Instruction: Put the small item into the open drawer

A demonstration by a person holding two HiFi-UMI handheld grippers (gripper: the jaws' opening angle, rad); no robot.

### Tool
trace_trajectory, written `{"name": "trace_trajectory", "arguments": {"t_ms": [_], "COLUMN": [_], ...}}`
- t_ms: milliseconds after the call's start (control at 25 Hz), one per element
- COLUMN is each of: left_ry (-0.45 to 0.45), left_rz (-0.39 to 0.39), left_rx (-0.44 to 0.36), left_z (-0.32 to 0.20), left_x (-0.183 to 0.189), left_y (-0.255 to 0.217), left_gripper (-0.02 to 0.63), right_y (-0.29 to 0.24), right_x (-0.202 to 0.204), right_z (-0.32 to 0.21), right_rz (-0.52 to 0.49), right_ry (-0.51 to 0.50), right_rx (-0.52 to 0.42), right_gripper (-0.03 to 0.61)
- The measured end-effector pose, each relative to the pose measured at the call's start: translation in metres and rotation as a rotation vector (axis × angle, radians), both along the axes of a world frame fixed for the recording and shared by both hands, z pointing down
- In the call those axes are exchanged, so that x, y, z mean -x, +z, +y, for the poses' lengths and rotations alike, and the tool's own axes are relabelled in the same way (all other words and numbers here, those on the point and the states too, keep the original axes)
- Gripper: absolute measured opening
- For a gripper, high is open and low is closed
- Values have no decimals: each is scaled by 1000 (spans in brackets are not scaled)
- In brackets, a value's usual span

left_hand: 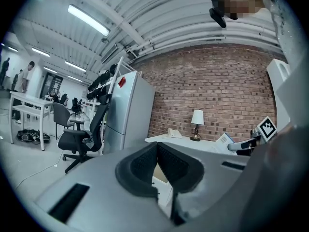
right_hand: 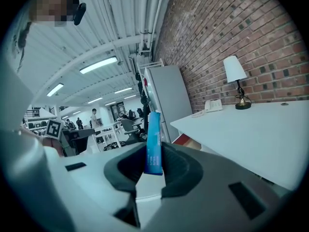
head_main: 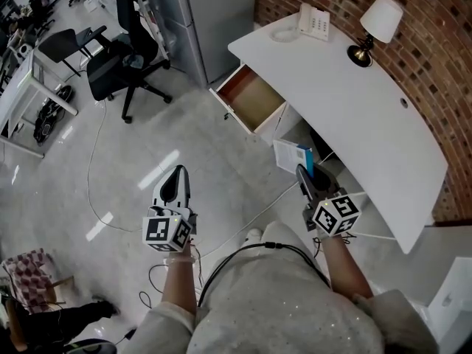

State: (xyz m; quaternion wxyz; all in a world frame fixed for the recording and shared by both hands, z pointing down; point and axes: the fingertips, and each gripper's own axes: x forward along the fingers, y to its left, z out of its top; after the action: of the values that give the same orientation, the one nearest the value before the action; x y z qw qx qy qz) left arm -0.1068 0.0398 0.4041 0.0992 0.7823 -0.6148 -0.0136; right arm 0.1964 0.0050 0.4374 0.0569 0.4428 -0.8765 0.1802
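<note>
Right gripper (right_hand: 153, 167): fingers (right_hand: 182, 170) pinch the flat carton (right_hand: 153, 141) by its broad faces (probably light, stiff, crushable); left gripper (left_hand: 157, 154) fingers meet, empty.

A curved white desk (head_main: 354, 102) is seen along the right of the head view, set against a red brick wall (head_main: 435, 57). At its far end, in the upper right of the frame, 1 lamp (head_main: 380, 19) with a white shade and 1 white telephone (head_main: 314, 22) are placed near each other. A tall grey cabinet (head_main: 214, 21) is found at the top centre, with 1 black office chair (head_main: 122, 65) to its left. A thin cable (head_main: 88, 172) is trailed across the pale floor (head_main: 221, 161), and a checked cloth (head_main: 29, 268) is seen at the lower left.
</note>
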Motion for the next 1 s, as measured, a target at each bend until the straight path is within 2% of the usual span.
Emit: {"name": "trace_trajectory", "arguments": {"t_ms": [400, 600, 840, 1000], "left_ry": [-94, -148, -140, -96], "left_rz": [-9, 16, 13, 4], "left_rx": [18, 12, 41, 53], "left_z": [-7, -22, -61, -97], "left_x": [27, 48, 59, 52], "left_y": [4, 2, 14, 22], "left_gripper": [5, 5, 5, 5], "right_y": [2, 6, 22, 37], "right_x": [21, 39, 56, 59], "right_z": [-41, -71, -110, -136], "right_rz": [-12, -12, -20, -10], "right_ry": [-65, -100, -86, -68], "right_rx": [9, 11, 41, 73], "right_gripper": [80, 80, 80, 80]}}
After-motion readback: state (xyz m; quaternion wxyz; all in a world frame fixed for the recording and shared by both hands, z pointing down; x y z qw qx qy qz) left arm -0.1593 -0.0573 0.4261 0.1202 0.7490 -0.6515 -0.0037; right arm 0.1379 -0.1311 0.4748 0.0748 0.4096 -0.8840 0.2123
